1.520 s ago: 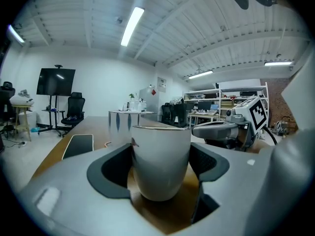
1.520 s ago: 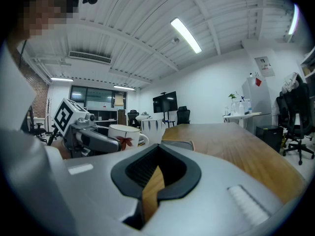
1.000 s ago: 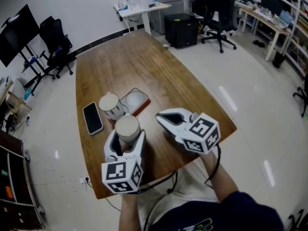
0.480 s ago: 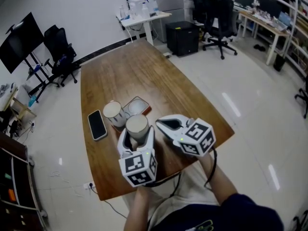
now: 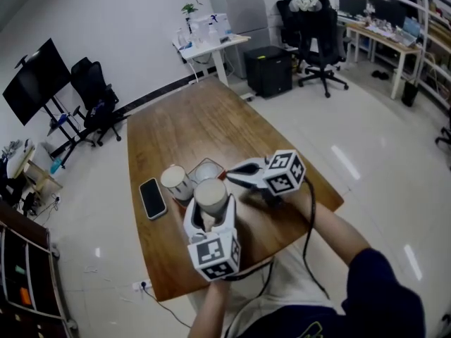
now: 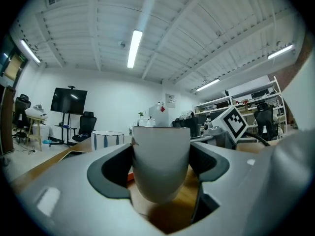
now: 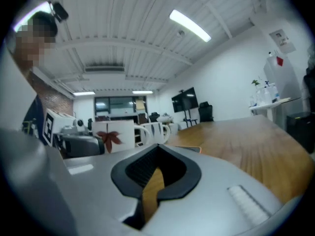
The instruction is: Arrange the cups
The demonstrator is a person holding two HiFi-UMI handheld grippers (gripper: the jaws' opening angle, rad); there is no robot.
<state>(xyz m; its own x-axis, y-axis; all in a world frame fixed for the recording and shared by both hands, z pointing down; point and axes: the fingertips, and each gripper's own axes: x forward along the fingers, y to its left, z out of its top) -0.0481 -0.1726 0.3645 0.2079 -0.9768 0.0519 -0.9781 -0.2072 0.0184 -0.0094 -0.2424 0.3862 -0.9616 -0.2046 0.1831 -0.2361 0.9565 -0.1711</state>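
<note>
Wooden table (image 5: 211, 118) beneath; cup (image 5: 210, 192) gripped between fingers of left gripper (image 5: 210, 213); right gripper (image 5: 231, 177) fingers together, empty.

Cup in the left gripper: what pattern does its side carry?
White with a red maple leaf; the cup shows best in the right gripper view.

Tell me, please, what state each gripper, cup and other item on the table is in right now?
Left gripper: jaws shut on the held cup.
Held cup: upright, clamped between the jaws.
Right gripper: jaws shut, nothing between them.
Second cup: upright on the table, untouched.
Phone: lying flat, screen dark.
Tray: flat on the table, beside the second cup.
</note>
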